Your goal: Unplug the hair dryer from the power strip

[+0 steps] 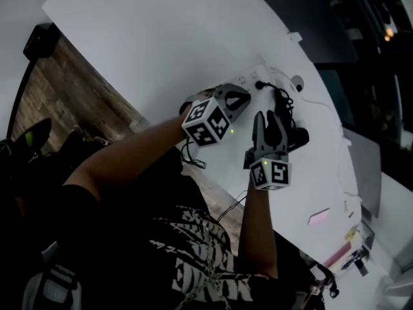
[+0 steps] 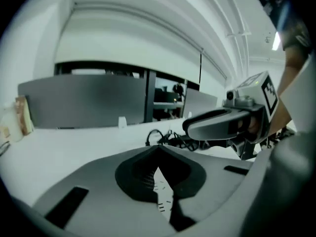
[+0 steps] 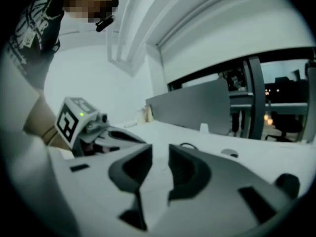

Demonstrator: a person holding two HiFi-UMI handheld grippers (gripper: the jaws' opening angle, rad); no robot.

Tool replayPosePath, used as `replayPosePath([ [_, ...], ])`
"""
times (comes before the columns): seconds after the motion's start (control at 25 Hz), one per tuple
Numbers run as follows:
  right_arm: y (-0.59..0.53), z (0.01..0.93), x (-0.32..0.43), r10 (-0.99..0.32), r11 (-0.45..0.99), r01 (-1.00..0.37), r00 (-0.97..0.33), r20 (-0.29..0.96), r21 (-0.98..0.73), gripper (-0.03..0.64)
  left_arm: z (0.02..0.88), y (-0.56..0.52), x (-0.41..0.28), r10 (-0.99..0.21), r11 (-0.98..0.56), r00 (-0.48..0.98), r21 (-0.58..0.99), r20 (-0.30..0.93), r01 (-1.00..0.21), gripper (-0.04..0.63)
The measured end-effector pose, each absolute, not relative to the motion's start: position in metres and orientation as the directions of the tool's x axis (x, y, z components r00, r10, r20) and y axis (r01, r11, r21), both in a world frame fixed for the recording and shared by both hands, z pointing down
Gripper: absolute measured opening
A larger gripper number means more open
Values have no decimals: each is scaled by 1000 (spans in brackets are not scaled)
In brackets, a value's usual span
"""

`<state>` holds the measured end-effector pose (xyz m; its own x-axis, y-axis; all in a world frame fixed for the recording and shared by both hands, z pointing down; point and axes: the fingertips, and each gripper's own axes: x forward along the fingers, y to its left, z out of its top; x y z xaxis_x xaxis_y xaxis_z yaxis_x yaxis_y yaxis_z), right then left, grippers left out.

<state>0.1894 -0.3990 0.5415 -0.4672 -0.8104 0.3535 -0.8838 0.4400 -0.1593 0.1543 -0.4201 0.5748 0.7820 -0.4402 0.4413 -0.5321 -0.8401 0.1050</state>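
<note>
Hovering above the white table [image 1: 161, 44], the left gripper [image 1: 240, 99] is closed on nothing and the right gripper [image 1: 266, 118] stands open, empty; the hair dryer [image 1: 297, 136] lies flat just beyond, long axis apparently running rightward, nozzle end indistinct; its plug [image 1: 260, 84] sits at the power strip [image 1: 248, 77], seemingly still to pull.

Hair dryer [image 1: 295, 136] beside power strip [image 1: 248, 78]
</note>
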Motion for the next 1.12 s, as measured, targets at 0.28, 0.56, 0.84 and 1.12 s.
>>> replayPosePath([
  [0.28, -353, 450, 214, -860, 440, -890, -455, 230, -116, 41, 431, -396, 81, -698, -706, 708, 61, 109, -705, 26],
  [0.56, -306, 396, 235, -898, 409, -905, -422, 125, -118, 41, 367, -366, 72, -733, -669, 678, 118, 60, -734, 26],
  [0.84, -282, 394, 241, -894, 421, -898, -435, 107, -131, 41, 352, -340, 88, -731, -676, 681, 87, 49, -732, 26],
  [1.12, -277, 399, 236, -883, 439, -886, -456, 114, -146, 41, 359, -334, 93, -727, -679, 683, 78, 63, -730, 26],
])
